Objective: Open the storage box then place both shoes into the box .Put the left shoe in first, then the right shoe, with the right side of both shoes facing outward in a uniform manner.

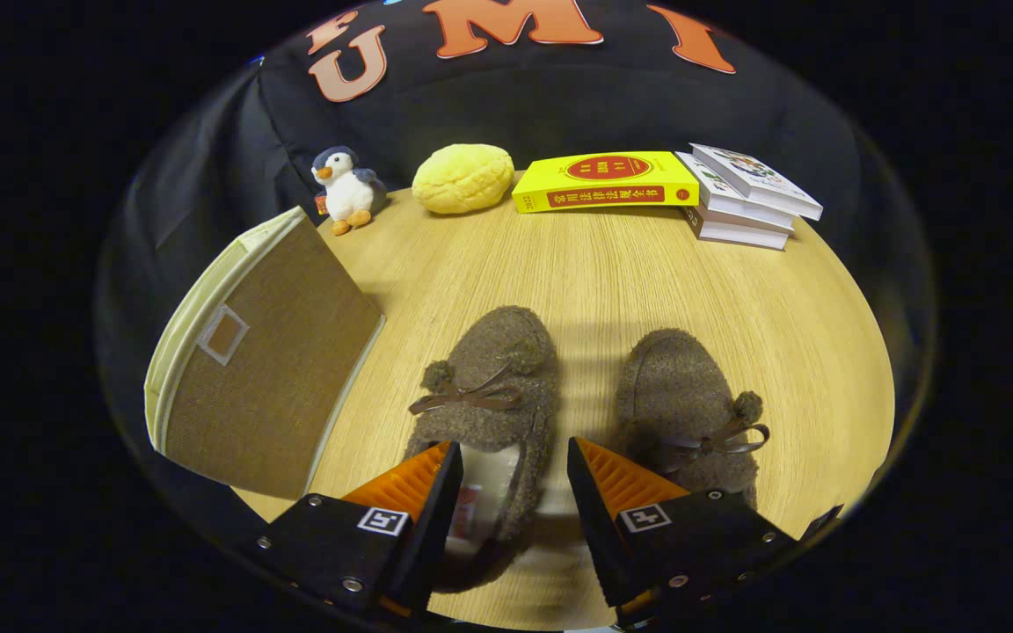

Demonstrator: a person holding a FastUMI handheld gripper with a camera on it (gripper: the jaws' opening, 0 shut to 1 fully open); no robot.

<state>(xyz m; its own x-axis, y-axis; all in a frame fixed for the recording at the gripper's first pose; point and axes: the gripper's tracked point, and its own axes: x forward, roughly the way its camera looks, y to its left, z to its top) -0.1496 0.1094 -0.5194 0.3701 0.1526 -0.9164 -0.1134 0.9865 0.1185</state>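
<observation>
Heel of the left shoe hidden behind the fingers, which stand apart; whether they touch it cannot be told. Heel of the right shoe, beside the left shoe, covered likewise. Storage box, left of that shoe: interior unseen, near corner cut off.

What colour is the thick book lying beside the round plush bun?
Yellow, with red cover markings: the thick book in the gripper view.
</observation>
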